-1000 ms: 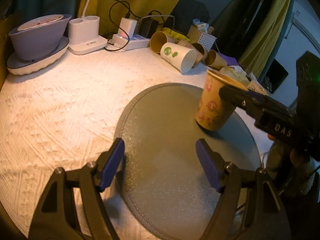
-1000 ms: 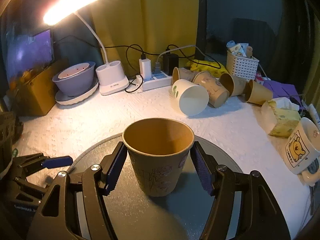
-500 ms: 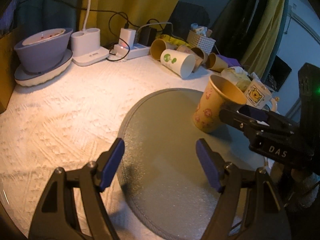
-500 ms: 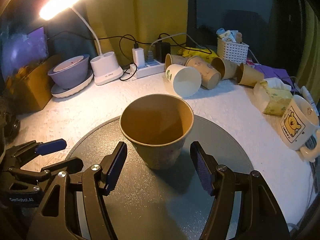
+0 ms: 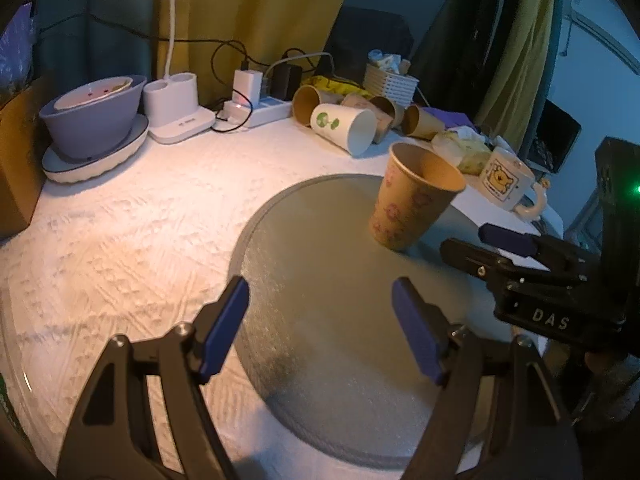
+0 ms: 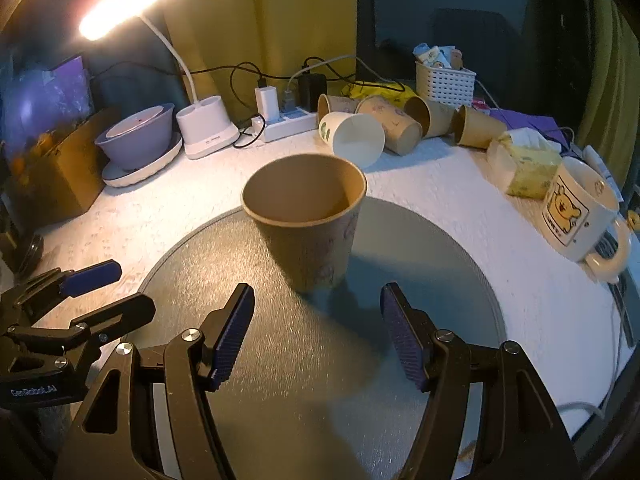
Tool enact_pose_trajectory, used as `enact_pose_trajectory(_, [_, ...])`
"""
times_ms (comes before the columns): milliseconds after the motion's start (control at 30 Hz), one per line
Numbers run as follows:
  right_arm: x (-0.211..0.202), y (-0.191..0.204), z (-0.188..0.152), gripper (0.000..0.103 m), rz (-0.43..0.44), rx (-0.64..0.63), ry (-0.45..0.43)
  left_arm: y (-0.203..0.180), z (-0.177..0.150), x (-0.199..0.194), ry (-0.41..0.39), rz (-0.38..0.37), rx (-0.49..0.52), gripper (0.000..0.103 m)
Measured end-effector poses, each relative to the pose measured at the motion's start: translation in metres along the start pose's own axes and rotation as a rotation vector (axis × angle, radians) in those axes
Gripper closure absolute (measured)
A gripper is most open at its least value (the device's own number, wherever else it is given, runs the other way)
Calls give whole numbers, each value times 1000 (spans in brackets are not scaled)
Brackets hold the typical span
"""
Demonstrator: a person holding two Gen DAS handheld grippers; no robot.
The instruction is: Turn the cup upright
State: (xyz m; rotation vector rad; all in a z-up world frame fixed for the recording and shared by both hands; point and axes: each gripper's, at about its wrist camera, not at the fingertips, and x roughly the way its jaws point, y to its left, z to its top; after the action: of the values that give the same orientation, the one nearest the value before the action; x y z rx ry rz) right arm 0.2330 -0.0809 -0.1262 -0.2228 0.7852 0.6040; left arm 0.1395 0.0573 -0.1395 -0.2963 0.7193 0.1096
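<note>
A brown paper cup (image 6: 310,224) with faint pink prints stands upright, mouth up, on a round grey mat (image 6: 320,360). It also shows in the left wrist view (image 5: 412,200) at the far right of the mat (image 5: 320,300). My right gripper (image 6: 316,332) is open and empty, just short of the cup and apart from it. My left gripper (image 5: 320,328) is open and empty over the mat's near left part. Each gripper shows from the side in the other's view, the right one (image 5: 504,244) and the left one (image 6: 92,288).
Several paper cups (image 6: 384,128) lie on their sides at the back. A white bear mug (image 6: 576,208) and a tissue pack (image 6: 524,164) stand at the right. A purple bowl (image 6: 136,140), lamp base (image 6: 204,128), power strip (image 6: 288,120) and white basket (image 6: 444,80) line the back.
My right gripper has drawn back from the cup, which was between its open fingers and now stands free ahead of them. The left gripper has also pulled back slightly.
</note>
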Motion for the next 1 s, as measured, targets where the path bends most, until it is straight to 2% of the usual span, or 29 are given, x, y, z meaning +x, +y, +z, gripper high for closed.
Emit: enact_pose_trajectory(1000, [-74,13,-44,34,-54,33,-33,-25,-24,-67,-92,-29,74,28])
